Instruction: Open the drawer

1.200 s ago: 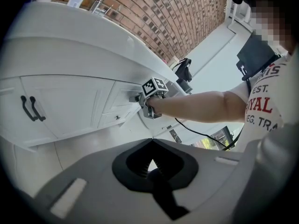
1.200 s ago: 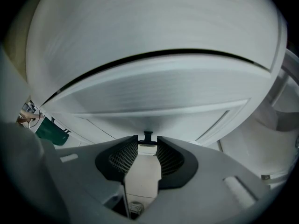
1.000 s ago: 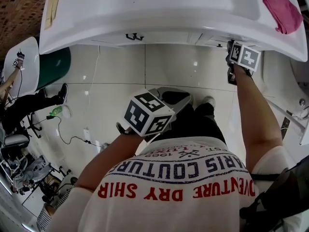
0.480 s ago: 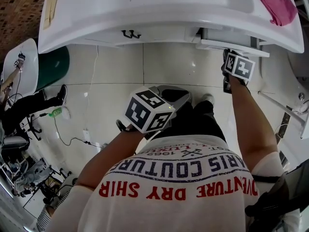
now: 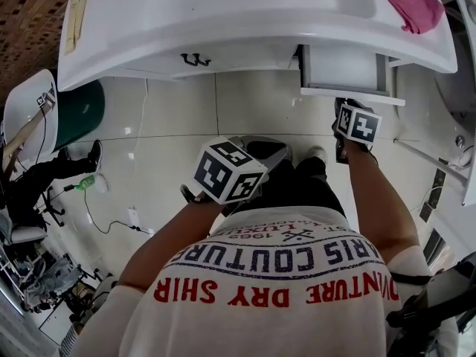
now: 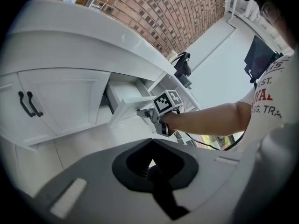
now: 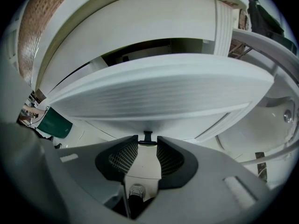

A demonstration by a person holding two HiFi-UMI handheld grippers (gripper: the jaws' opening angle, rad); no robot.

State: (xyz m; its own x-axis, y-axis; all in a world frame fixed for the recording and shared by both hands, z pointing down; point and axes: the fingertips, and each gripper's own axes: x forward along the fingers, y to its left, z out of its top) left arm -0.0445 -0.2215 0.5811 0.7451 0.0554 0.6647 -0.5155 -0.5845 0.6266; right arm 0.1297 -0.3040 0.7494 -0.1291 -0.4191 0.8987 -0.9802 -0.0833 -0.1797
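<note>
The white drawer (image 5: 349, 94) at the right of the vanity stands pulled out, its inside showing. My right gripper (image 5: 343, 104) is at the drawer's front, below its lower edge. In the right gripper view the drawer front (image 7: 159, 87) fills the picture, and the small dark handle (image 7: 147, 138) sits between my right gripper's (image 7: 147, 146) tips, which are shut on it. My left gripper (image 5: 266, 149) hangs over the floor in front of the person, well away from the vanity. In its own view the left gripper (image 6: 150, 164) is shut with nothing in it, and the drawer (image 6: 125, 101) shows ahead.
A cupboard door with a pair of dark handles (image 5: 195, 59) is left of the drawer. A pink cloth (image 5: 410, 2) lies on the countertop (image 5: 223, 6). A green bin (image 5: 78, 110) stands at the left. A cable (image 5: 111, 214) runs over the tiled floor. A white fixture (image 5: 455, 95) is at the right.
The drawer has slid out of the vanity toward the person, and my right gripper has come back with its handle. The left gripper has stayed put.
</note>
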